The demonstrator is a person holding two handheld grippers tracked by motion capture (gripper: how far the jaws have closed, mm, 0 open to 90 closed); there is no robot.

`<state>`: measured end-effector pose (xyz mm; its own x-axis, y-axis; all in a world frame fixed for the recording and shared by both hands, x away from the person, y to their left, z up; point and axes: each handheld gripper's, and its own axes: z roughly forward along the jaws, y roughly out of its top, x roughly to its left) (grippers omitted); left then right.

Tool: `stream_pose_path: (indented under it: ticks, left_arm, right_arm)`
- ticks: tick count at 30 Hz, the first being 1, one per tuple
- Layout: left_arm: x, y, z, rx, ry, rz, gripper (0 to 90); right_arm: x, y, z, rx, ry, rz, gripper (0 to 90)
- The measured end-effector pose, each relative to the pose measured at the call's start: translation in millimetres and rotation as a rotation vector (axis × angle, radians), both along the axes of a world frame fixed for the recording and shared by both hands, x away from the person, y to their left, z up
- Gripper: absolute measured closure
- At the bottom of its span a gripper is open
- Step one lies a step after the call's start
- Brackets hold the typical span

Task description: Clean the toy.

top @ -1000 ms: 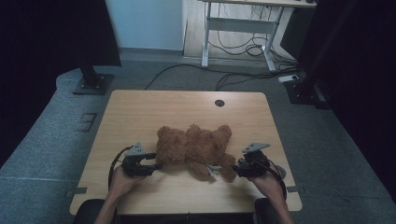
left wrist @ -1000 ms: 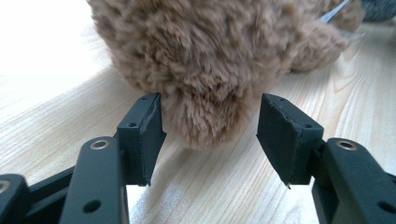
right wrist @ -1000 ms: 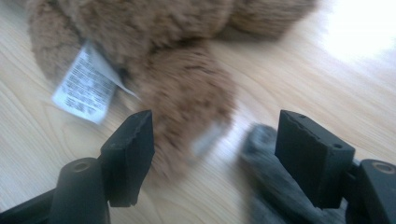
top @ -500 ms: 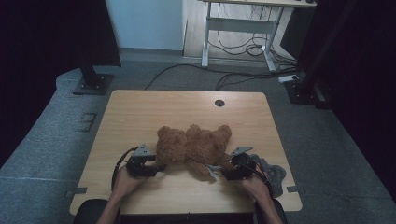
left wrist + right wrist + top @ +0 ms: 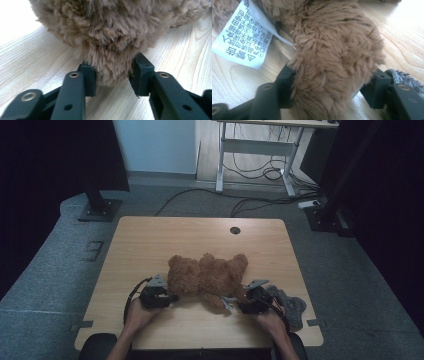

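A brown plush teddy bear (image 5: 207,277) lies on the wooden table (image 5: 175,240), near its front edge. My left gripper (image 5: 172,297) is at the bear's left end. Its jaws have just been closing, and in the left gripper view its pads (image 5: 90,77) squeeze a tuft of the bear's fur (image 5: 112,65). My right gripper (image 5: 235,304) is at the bear's lower right. Its jaws have also just been closing, with a furry limb (image 5: 332,62) between them and both pads against it. A white printed label (image 5: 247,40) hangs from the bear beside that limb.
A grey fuzzy cloth (image 5: 287,302) lies on the table right of my right hand, and it also peeks out behind the right jaw (image 5: 404,77). A round cable hole (image 5: 235,229) sits near the table's far edge. A desk frame and cables stand on the floor beyond.
My right gripper has shifted left and down onto the bear's limb, uncovering the grey cloth. My left gripper has edged in against the bear's left end. Both sets of jaws have narrowed.
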<state>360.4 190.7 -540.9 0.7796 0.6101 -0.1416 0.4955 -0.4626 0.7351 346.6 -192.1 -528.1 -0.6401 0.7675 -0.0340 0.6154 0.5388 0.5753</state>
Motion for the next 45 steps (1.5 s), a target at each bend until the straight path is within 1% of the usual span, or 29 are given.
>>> stream_pose_path:
  ticks: [4, 7, 9, 11, 14, 20, 22, 28, 31, 33, 37, 38, 41, 43, 45]
  left_arm:
    - [-0.9, 0.2, 1.8, -0.006, -0.010, 0.000, 75.4]
    - [-2.0, 0.1, 4.0, -0.011, -0.020, 0.000, 78.9]
    - [-2.7, 0.4, 5.9, -0.016, -0.026, -0.003, 79.2]
    - [-3.3, 1.3, 7.8, -0.032, -0.031, -0.003, 79.3]
    - [-3.9, 2.4, 10.7, -0.053, -0.039, -0.001, 79.3]
    - [-4.6, 4.7, 17.1, -0.077, -0.056, -0.001, 79.2]
    - [-4.4, 5.8, 20.0, -0.091, -0.061, 0.002, 79.1]
    - [-3.4, 9.1, 30.5, -0.132, -0.095, 0.019, 78.9]
    - [-2.8, 10.1, 32.3, -0.139, -0.097, 0.031, 78.9]
    - [-2.5, 10.2, 31.2, -0.139, -0.089, 0.031, 80.0]
    - [-3.4, 7.2, 24.6, -0.115, -0.067, 0.021, 82.2]
    - [-3.5, 6.9, 23.7, -0.123, -0.063, 0.019, 82.7]
    - [-3.6, 5.7, 23.6, -0.121, -0.059, 0.015, 82.9]
    - [-3.8, 5.4, 22.8, -0.125, -0.055, 0.016, 83.0]
    - [-4.1, 5.1, 22.4, -0.125, -0.054, 0.016, 83.1]
  right_arm:
    - [-1.7, 1.2, 3.2, 0.001, 0.002, 0.003, 48.8]
    - [-3.3, 1.2, 7.1, 0.008, -0.001, 0.012, 52.7]
    - [-4.1, 1.0, 9.8, 0.009, -0.004, 0.016, 53.2]
    - [-5.0, 0.1, 13.5, 0.015, -0.009, 0.018, 53.4]
    - [-5.7, -1.8, 21.0, 0.026, -0.023, 0.023, 53.6]
    - [-5.0, -3.0, 36.3, 0.046, -0.051, 0.025, 53.5]
    - [-3.9, -3.1, 40.0, 0.052, -0.058, 0.028, 53.5]
    - [1.3, -2.0, 53.3, 0.072, -0.084, 0.025, 53.1]
    - [5.4, -1.0, 58.5, 0.078, -0.097, 0.023, 52.2]
    - [8.7, -0.8, 57.6, 0.076, -0.089, 0.024, 51.1]
    - [11.1, -1.9, 46.1, 0.077, -0.056, 0.014, 48.9]
    - [10.7, -2.9, 42.6, 0.077, -0.047, 0.011, 48.6]
    - [9.1, -6.6, 34.8, 0.085, -0.034, 0.005, 47.3]
    - [8.0, -8.8, 33.5, 0.089, -0.031, 0.004, 44.7]
    - [6.0, -10.7, 36.1, 0.093, -0.039, 0.004, 42.1]
